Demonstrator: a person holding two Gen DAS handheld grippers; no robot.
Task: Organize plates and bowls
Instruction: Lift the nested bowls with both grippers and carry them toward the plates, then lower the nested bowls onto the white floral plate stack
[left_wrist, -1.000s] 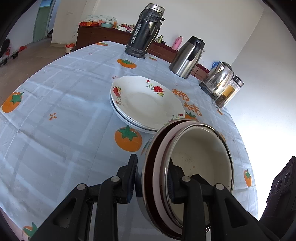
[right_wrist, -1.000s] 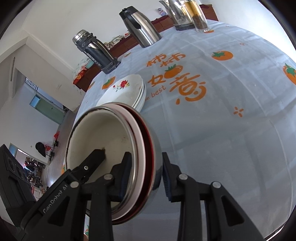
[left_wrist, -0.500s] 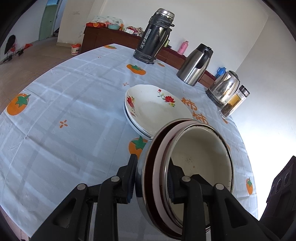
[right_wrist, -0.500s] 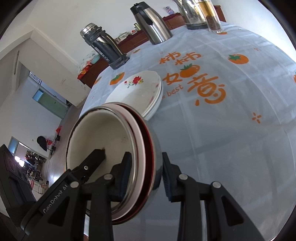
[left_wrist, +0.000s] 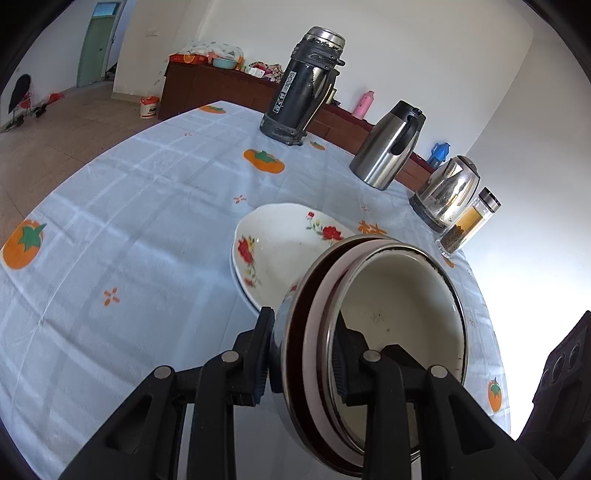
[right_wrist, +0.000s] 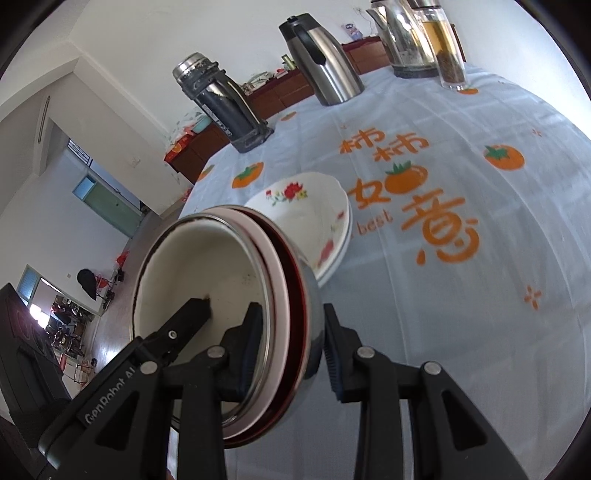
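You hold a nested stack of round bowls (left_wrist: 388, 325) between your two grippers: a cream enamel bowl with a dark rim sits innermost, inside a pale pink one, inside a dark red one, and a shiny steel bowl forms the outside. The stack is lifted off the bench and tilted on edge, its open mouth facing the space between the two tools.

Your left gripper (left_wrist: 303, 354) is clenched on the near rim of the stack, one finger pressed against the steel outer wall and the other inside the cream bowl. Your right gripper (right_wrist: 291, 339) grips the opposite side of the rim the same way, inner finger in the bowl, outer finger on the steel wall; that outer pad looks to be touching the steel, though the glare makes the contact hard to judge.

Just beyond the stack, a pile of white shallow plates with red flower prints (left_wrist: 273, 254) rests on the bench, partly hidden behind the bowls' rim. The bench wears a pale blue tablecloth with orange persimmon prints (left_wrist: 129, 229) and orange lettering.

Along its far edge stand a tall dark thermos with a steel cap (left_wrist: 303, 85), a stainless steel carafe with a black handle (left_wrist: 388, 147), a steel electric kettle (left_wrist: 447, 192) and a clear glass tea tumbler (left_wrist: 469, 225) just beside the kettle. A dark wooden sideboard (left_wrist: 207, 88) runs along the white wall behind.
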